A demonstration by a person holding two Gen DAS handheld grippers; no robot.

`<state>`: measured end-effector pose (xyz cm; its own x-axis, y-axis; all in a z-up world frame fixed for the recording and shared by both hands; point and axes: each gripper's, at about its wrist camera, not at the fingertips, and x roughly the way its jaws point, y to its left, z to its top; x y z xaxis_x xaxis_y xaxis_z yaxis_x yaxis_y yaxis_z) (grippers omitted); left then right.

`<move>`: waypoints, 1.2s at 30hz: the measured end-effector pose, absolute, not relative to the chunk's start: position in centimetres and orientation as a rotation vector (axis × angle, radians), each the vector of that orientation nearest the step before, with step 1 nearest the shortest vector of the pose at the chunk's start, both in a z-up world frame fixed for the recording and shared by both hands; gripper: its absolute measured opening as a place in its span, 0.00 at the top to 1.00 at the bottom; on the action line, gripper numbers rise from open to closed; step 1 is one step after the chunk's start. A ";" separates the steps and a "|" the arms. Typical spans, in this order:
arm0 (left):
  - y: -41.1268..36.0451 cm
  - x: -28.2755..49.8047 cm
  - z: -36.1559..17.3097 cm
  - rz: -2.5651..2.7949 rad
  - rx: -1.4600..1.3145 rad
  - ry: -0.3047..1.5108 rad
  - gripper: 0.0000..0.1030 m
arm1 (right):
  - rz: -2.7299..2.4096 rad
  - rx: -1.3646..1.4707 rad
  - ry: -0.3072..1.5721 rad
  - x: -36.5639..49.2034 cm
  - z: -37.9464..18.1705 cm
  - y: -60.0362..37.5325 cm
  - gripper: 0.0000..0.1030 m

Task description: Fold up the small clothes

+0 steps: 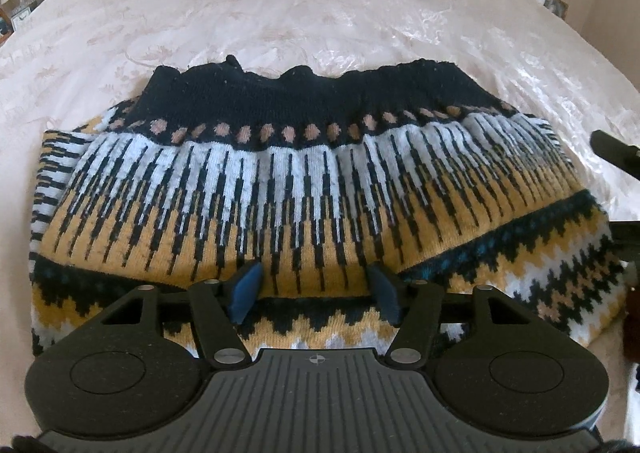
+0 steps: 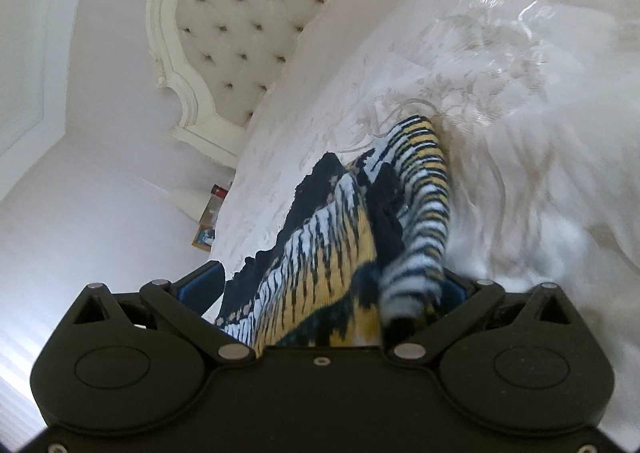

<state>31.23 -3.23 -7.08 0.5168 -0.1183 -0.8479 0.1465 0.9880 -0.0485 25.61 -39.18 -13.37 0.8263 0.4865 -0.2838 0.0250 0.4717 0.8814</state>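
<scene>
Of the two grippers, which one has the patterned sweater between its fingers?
The right gripper: a bunch of the sweater lies between its fingers. The left gripper stands open above the flat sweater, holding nothing.

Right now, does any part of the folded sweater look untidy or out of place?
Yes. The sweater lies fairly flat on the bedspread, but its dark upper edge is wavy and bunched. In the right wrist view, a striped part is raised off the bed between the right gripper's fingers.

Patterned knit sweater [image 1: 304,189] folded on bed
</scene>
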 end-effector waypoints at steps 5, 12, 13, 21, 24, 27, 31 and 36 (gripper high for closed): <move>-2.2 31.1 -6.4 -0.185 -0.038 1.008 0.39 | 0.254 1.009 0.617 25.8 -13.3 -39.2 0.41; 1.2 29.0 -4.0 -0.088 -0.069 0.919 0.39 | 0.175 0.840 0.670 25.6 -11.5 -37.7 0.68; 1.7 28.7 -3.5 -0.079 -0.056 0.909 0.39 | 0.164 0.797 0.675 25.6 -10.7 -37.2 0.68; 7.9 26.1 -0.4 -0.104 -0.130 0.873 0.39 | 0.110 0.500 0.697 27.0 -4.0 -32.6 0.70; 10.2 25.7 0.1 -0.107 -0.179 0.874 0.39 | 0.134 0.441 0.704 27.9 -1.7 -30.1 0.70; 12.5 25.5 0.2 -0.093 -0.217 0.869 0.39 | 0.170 0.363 0.721 28.9 0.1 -26.7 0.71; 14.8 25.0 0.0 -0.067 -0.260 0.853 0.39 | 0.212 0.250 0.753 30.2 0.8 -21.6 0.71; 16.4 24.8 -0.7 -0.083 -0.307 0.864 0.39 | 0.252 0.141 0.808 31.5 -1.0 -15.5 0.71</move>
<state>24.75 16.41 -0.65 0.6492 -0.1951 -0.7352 -0.0523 0.9528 -0.2990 31.49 -15.52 -1.01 0.6631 0.2760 -0.6958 -0.1686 0.9607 0.2204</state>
